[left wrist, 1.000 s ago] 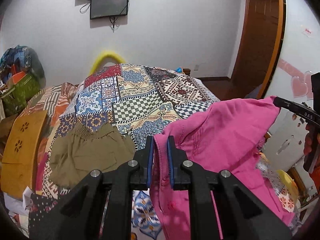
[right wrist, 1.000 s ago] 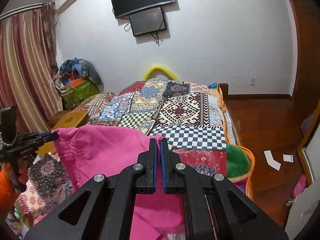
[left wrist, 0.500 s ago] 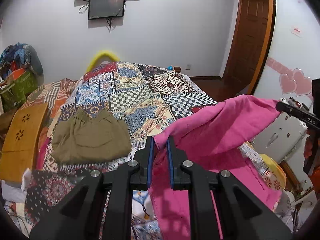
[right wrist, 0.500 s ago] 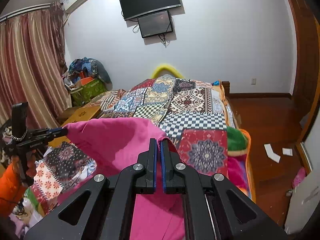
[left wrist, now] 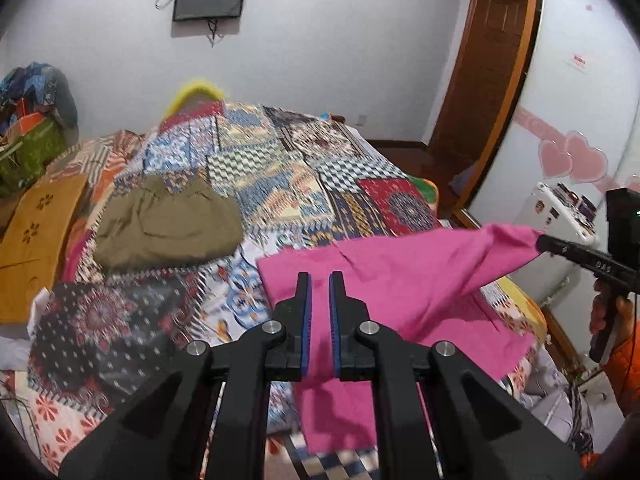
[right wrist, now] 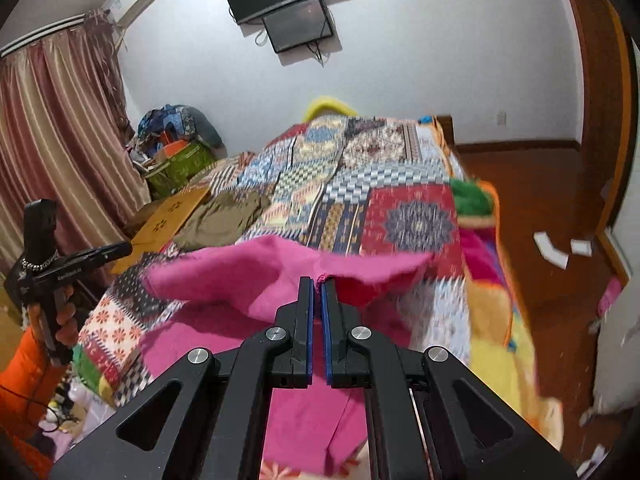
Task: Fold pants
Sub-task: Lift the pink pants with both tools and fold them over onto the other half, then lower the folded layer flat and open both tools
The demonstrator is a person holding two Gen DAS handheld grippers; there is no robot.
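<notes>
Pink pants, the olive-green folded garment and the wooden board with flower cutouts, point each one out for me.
pink pants [left wrist: 400,276], left wrist view, on the flat stretch of cloth.
olive-green folded garment [left wrist: 168,228], left wrist view, on its middle.
wooden board with flower cutouts [left wrist: 36,232], left wrist view, on its top face.

Both views are evenly lit by soft indoor light from above, the white wall [left wrist: 340,40] bright without harsh glare and only faint shadows under the wall screens [right wrist: 298,24]. Strong fisheye distortion bends the door frame [left wrist: 516,92] at the right and leaves black corners. Motion blur smears the patchwork bedspread [right wrist: 360,184] and pink cloth [right wrist: 240,276], while the black fingers [left wrist: 298,312] at the bottom stay sharp.
</notes>
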